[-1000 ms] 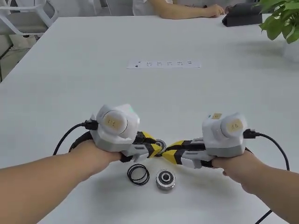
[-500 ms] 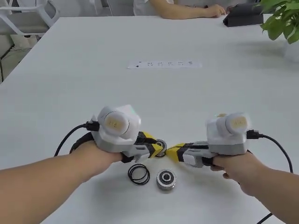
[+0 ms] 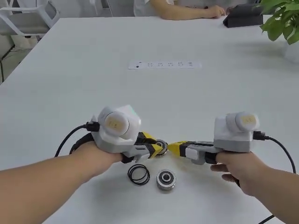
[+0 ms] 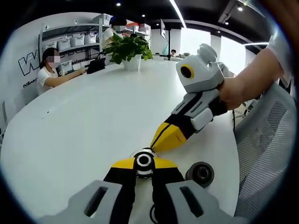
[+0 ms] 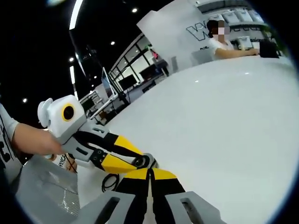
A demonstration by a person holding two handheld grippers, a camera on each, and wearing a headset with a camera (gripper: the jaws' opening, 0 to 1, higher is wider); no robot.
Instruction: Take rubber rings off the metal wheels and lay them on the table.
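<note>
— Where are the wheels?
— One small metal wheel point(image 3: 160, 146) is clamped between the left gripper's point(image 3: 157, 148) jaws. A second wheel point(image 3: 165, 179), silver with a dark centre, lies flat on the table point(image 3: 140, 102) just below it
— And the rings?
— Thin black rubber rings point(image 3: 138, 174) lie overlapped, just left of the second wheel

power strip point(image 3: 164, 65) 12 o'clock, lying flat | plant point(image 3: 280, 18) 1 o'clock | black object point(image 3: 241, 17) just beside plant | person's arm point(image 3: 187, 10) 12 o'clock, far edge | white chair point(image 3: 25, 16) 10 o'clock
</note>
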